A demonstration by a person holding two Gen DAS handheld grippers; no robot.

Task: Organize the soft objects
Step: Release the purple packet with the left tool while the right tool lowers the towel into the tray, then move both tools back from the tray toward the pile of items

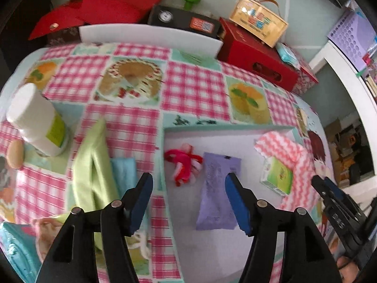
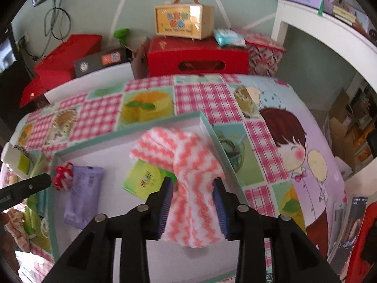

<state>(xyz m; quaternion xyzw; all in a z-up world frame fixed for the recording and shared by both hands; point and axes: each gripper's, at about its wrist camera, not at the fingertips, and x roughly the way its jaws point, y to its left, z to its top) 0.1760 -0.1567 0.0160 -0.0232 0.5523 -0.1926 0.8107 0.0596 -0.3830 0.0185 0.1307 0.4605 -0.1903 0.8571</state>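
Since your right gripper (image 2: 193,208) is already clamped on the pink zigzag cloth (image 2: 188,165), with the far end of it draped over the right wall of the shallow box (image 2: 207,122), I'd say the job now is just landing it tidily. Carry it left so the whole cloth sits inside the wall, lower it flat, and only then let go, otherwise the tail will likely hang over the edge. It's also flopped over the green packet (image 2: 143,182), so try not to bury that completely.

Your left gripper (image 1: 188,202) is wide open with nothing in it, hovering over the box's left edge near the purple pouch (image 1: 218,188).

Count, as far as I can see:
- in the box: one zigzag cloth, one green packet, one purple pouch, one red-and-white knotted thing (image 1: 185,165)
- outside, left of it on the tablecloth (image 1: 193,87): one green cloth (image 1: 90,162), one blue cloth (image 1: 123,172) (blurry, might be more folded under), one white tub (image 1: 35,118)
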